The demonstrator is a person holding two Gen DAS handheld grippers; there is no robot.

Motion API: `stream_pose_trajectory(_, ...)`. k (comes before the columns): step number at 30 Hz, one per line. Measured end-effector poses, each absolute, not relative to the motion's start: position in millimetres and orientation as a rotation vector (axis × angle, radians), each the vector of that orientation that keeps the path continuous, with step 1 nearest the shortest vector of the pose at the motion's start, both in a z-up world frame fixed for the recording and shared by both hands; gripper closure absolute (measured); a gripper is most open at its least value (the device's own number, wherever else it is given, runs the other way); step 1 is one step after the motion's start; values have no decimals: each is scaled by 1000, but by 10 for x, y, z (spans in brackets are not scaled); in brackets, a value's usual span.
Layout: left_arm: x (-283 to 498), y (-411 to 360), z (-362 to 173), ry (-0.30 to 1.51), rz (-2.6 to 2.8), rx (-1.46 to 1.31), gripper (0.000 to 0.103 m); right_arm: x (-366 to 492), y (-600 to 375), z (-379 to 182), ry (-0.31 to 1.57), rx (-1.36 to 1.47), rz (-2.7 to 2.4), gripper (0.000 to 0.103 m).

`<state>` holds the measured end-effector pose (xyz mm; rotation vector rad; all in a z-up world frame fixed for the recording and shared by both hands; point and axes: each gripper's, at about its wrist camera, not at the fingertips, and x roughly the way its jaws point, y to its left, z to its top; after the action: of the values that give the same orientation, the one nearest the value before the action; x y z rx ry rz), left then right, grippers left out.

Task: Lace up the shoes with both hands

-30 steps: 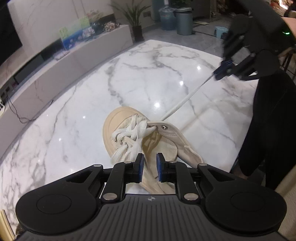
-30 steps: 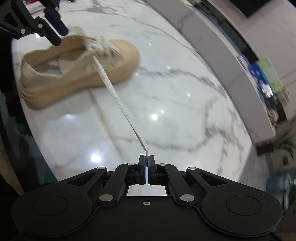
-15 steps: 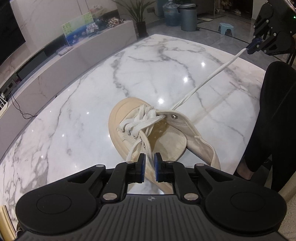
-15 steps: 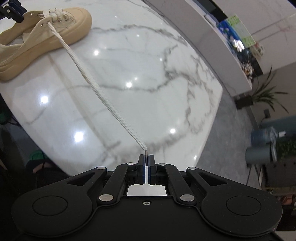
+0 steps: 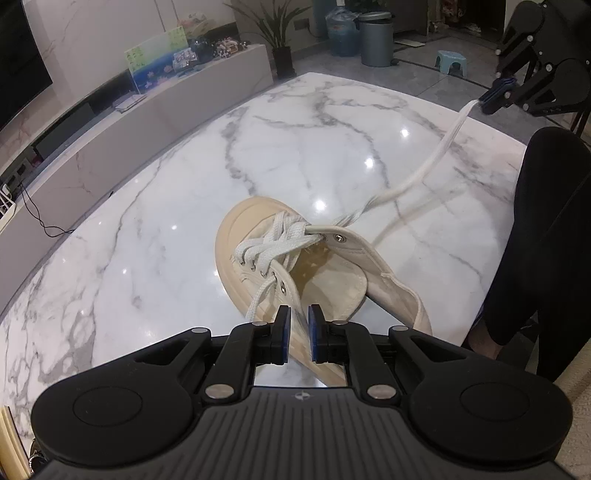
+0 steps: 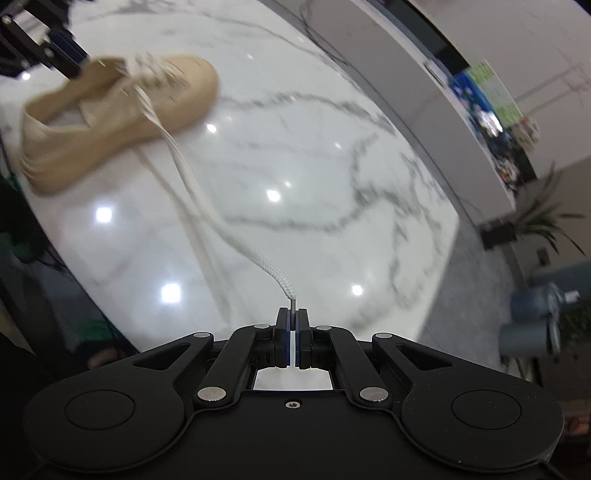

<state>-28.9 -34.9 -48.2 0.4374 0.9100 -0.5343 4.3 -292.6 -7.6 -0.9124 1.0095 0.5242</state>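
Clamping the metal tip of the lace (image 6: 236, 236), the right gripper (image 6: 292, 322) has its pads closed on it. From there the lace runs toward 11 o'clock across the table (image 6: 332, 206) to the shoe (image 6: 110, 118). In the right wrist view the shoe lies near the table's edge, long axis roughly 3 to 9 o'clock, toe toward 2 o'clock, heel toward 8 o'clock; this view is blurred.

The left gripper (image 5: 298, 328) shows a narrow gap between its pads; a lace strand passes between them, but whether they press it cannot be told. In the left wrist view the shoe (image 5: 266, 236) sits just beyond the pads, toe toward 11 o'clock, heel toward 4 o'clock. Its lace (image 5: 436, 162) leaves an eyelet and rises toward 2 o'clock to the right gripper (image 5: 491, 98).

The table is glossy white marble with grey veins. Beyond it stand a long low cabinet (image 5: 166, 110), a plant (image 5: 273, 33), a grey bin (image 5: 376, 38) and a small stool (image 5: 450, 62).
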Motion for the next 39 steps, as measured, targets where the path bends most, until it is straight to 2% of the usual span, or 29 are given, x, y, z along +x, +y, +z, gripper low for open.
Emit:
stream_pose_trajectory(18,-257,-241,-495,911,-545,374,93,-53,-1714,-135,896,-981,904,102)
stream_pose_trajectory(32,-260,-117,-516,900,-563,309,93,-31,-1235,-111,808,-1012,1022,102)
stream_pose_trajectory(38,-265,-94,-521,898,-565,303,93,-44,-1193,-150,792,-1042,1014,100)
stream_pose_trajectory(39,-270,-94,-520,898,-565,303,93,-43,-1206,-138,792,-1032,1012,95)
